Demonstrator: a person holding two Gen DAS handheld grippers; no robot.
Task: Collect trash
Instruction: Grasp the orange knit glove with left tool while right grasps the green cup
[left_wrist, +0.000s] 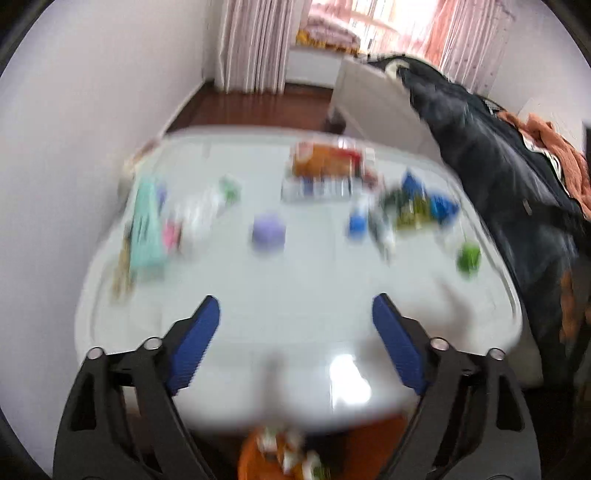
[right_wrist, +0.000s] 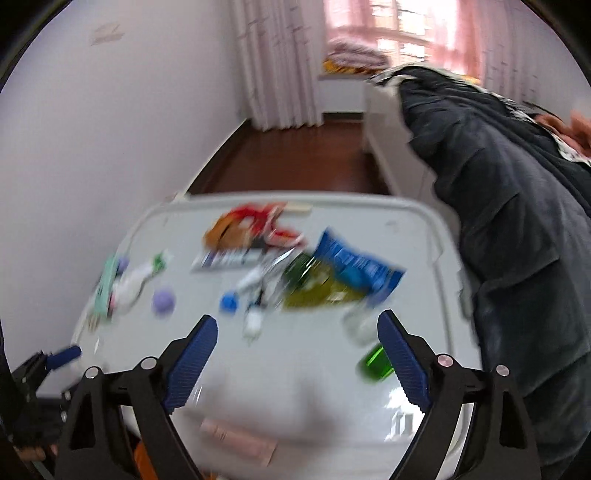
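Note:
Litter lies scattered over the white table (left_wrist: 295, 280) and is blurred in both views. In the right wrist view I see a blue snack bag (right_wrist: 354, 266), a yellow-green wrapper (right_wrist: 317, 293), a green bottle (right_wrist: 373, 363), an orange-red wrapper (right_wrist: 240, 229), a purple cap (right_wrist: 162, 301), a blue cap (right_wrist: 229, 302), a white tube (right_wrist: 254, 319) and a pink tube (right_wrist: 240, 439). My left gripper (left_wrist: 295, 298) hangs open over the table's near half, holding nothing. My right gripper (right_wrist: 296, 316) is open and empty too, above the near middle.
An orange bin (left_wrist: 280, 458) with scraps in it stands below the table's near edge. A dark jacket (right_wrist: 517, 240) is draped along the right side. A white wall (left_wrist: 92, 129) bounds the left. Wooden floor (right_wrist: 295, 158) and curtains lie beyond.

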